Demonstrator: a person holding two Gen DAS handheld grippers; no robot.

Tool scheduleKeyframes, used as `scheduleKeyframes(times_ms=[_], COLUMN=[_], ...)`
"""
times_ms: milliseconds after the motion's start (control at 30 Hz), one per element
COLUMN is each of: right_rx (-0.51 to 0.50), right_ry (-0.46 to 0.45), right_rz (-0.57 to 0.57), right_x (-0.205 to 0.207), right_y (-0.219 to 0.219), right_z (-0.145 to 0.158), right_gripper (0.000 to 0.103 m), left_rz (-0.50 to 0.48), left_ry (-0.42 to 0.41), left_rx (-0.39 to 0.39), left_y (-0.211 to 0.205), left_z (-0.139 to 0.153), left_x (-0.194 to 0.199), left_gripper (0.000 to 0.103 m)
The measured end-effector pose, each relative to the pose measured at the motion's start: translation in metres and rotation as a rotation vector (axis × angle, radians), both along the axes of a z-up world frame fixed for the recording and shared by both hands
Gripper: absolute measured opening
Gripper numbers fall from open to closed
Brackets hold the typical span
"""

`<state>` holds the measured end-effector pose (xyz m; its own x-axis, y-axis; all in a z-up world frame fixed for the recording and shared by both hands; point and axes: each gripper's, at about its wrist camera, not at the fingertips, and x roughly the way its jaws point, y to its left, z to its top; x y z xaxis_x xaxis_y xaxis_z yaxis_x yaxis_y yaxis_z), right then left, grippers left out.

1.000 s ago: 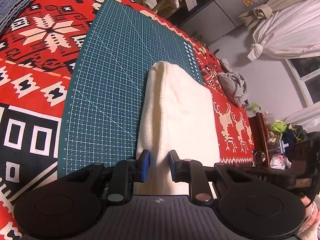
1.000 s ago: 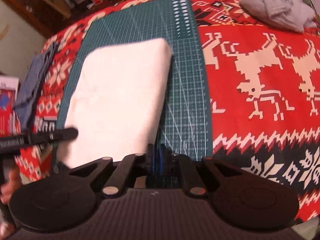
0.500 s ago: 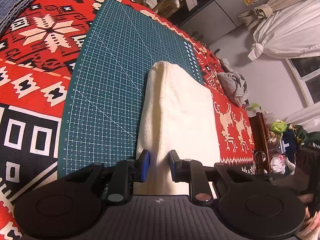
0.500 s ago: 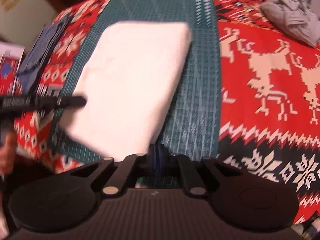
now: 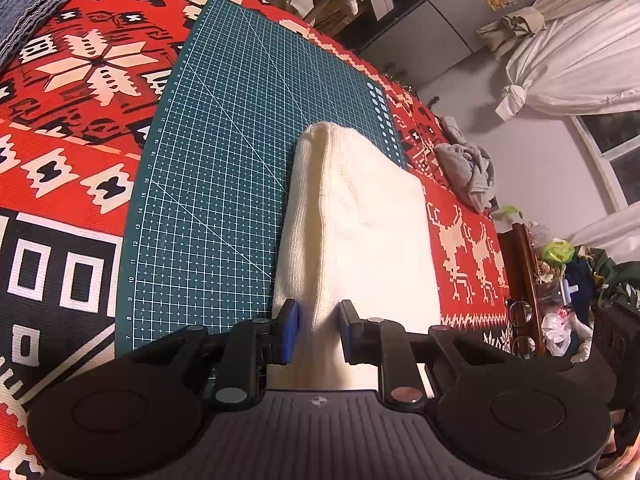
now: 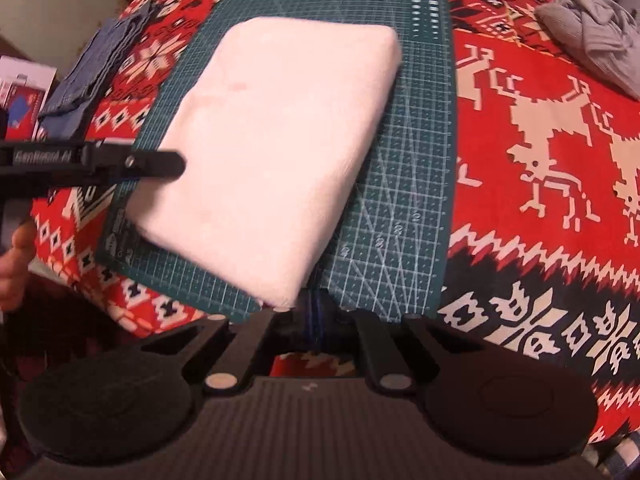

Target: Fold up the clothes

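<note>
A folded white knit garment [image 5: 360, 232] lies on the green cutting mat [image 5: 224, 168]. It is a thick rectangle in the right wrist view [image 6: 276, 144]. My left gripper [image 5: 319, 330] grips the garment's near edge, a ridge of knit pinched between its blue pads. In the right wrist view its black finger [image 6: 156, 164] rests on the garment's left edge. My right gripper [image 6: 316, 312] is shut with its blue pads together and nothing between them, just beside the garment's near corner above the mat's front edge [image 6: 384, 272].
The mat lies on a red patterned cloth [image 6: 540, 152] that covers the table. Folded denim [image 6: 96, 68] sits at the far left and a crumpled grey garment [image 6: 592, 28] at the far right. A hand [image 6: 16, 256] holds the left gripper. Clutter stands beyond the table's edge.
My right gripper has drawn back from the garment toward the mat's front edge, staying shut. The left gripper and the garment have kept their places.
</note>
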<state>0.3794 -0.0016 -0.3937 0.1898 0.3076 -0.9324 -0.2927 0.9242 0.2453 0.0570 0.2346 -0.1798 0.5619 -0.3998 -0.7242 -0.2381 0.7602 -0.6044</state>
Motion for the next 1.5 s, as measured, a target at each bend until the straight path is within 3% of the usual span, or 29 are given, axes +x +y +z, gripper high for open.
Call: scheduleKeyframes(times_ms=[300, 467, 600, 667, 867, 1367, 1500], right_rx=[0.047, 0.066, 0.08, 0.087, 0.094, 0.071, 0.004], right_ry=[-0.003, 0.003, 0.009, 0.013, 0.035, 0.046, 0.017], right_rz=[-0.061, -0.065, -0.067, -0.074, -0.085, -0.078, -0.019], right_x=[0.006, 0.008, 0.009, 0.01, 0.012, 0.006, 0.004], right_y=[-0.018, -0.017, -0.016, -0.017, -0.019, -0.007, 0.011], right_z=[0.004, 0.003, 0.002, 0.002, -0.004, -0.012, -0.014], right_gripper=[0.007, 0.007, 0.007, 0.006, 0.007, 0.005, 0.003], left_rz=[0.015, -0.143, -0.28, -0.304, -0.269, -0.254, -0.257], left_ry=[-0.069, -0.133, -0.069, -0.03, 0.01, 0.023, 0.022], left_rx=[0.012, -0.027, -0.042, -0.024, -0.069, -0.052, -0.044], left_y=[0.008, -0.035, -0.087, -0.102, -0.099, -0.088, -0.089], left_z=[0.025, 0.044, 0.027, 0.016, 0.0, -0.005, -0.004], left_x=[-0.009, -0.004, 0.018, 0.024, 0.027, 0.019, 0.019], left_gripper=[0.019, 0.019, 0.016, 0.009, 0.007, 0.007, 0.007])
